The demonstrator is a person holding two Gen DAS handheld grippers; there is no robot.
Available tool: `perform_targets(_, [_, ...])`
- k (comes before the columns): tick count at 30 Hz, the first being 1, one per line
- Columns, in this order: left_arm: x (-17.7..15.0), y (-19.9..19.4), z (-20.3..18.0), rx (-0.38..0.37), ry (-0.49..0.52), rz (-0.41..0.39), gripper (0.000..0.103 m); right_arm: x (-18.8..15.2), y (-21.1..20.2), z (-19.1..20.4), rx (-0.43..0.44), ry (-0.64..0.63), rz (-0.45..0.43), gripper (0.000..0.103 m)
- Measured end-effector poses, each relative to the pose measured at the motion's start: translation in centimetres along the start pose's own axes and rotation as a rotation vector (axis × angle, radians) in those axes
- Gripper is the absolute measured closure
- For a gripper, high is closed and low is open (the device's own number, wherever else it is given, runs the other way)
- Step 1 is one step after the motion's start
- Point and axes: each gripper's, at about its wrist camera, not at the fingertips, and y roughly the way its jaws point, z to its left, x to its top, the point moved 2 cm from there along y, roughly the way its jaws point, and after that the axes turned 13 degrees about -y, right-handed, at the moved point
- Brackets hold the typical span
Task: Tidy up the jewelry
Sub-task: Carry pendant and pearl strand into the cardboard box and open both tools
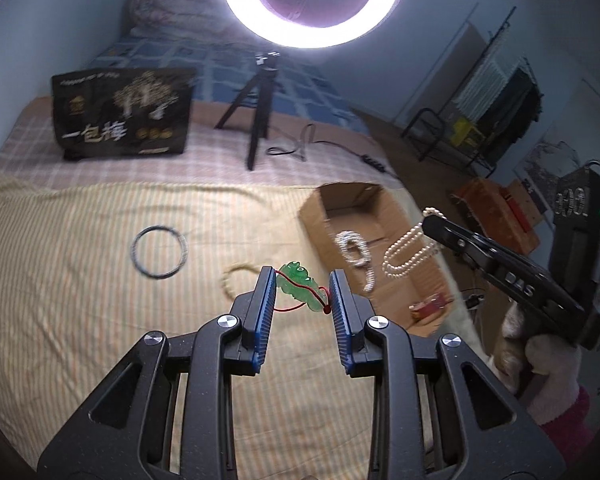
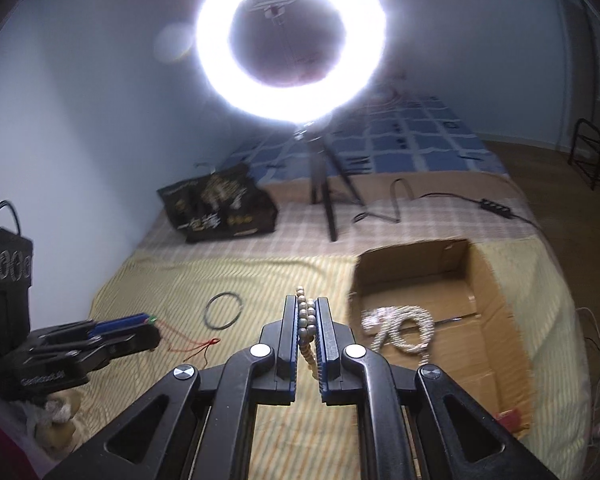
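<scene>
My left tool (image 1: pixel 303 286) is clamped on the carved green jade pendant with red cord (image 1: pixel 300 286); my right tool (image 2: pixel 305 312) pinches the white pearl bead strand (image 2: pixel 306 314). Both hang above the bed, near the open brown cardboard box (image 2: pixel 496 280). Next, I judge: carry them over it and release.

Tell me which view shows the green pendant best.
The left wrist view: the green pendant sits held between the left claw pads, shape and red cord clear. The right wrist view shows only a green speck at that claw's tip, plus trailing cord.
</scene>
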Motion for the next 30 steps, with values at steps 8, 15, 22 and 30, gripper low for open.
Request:
perform_targets(8, [0.0,0.5,-4.6,-0.096,0.044,0.003,0.076,-0.6,-1.0,-4.6,-0.079,0.054,-0.001,0.098])
perform_targets(15, [-0.7,3.0,-7.7,-0.151,0.057,0.045,0.076,-1.6,-0.9,-8.0,-0.131,0.086,0.027,0.098])
perform_targets(22, [-1.7,5.5,-10.6,-0.199,0.077,0.091,0.076,-2.6,-0.6,-11.0,-0.172,0.111,0.056,0.098])
perform_targets(30, [-3.1,9.0,-12.5,-0.227,0.084,0.158,0.076,-3.4,0.4,-12.9,-0.185,0.125,0.092,0.098])
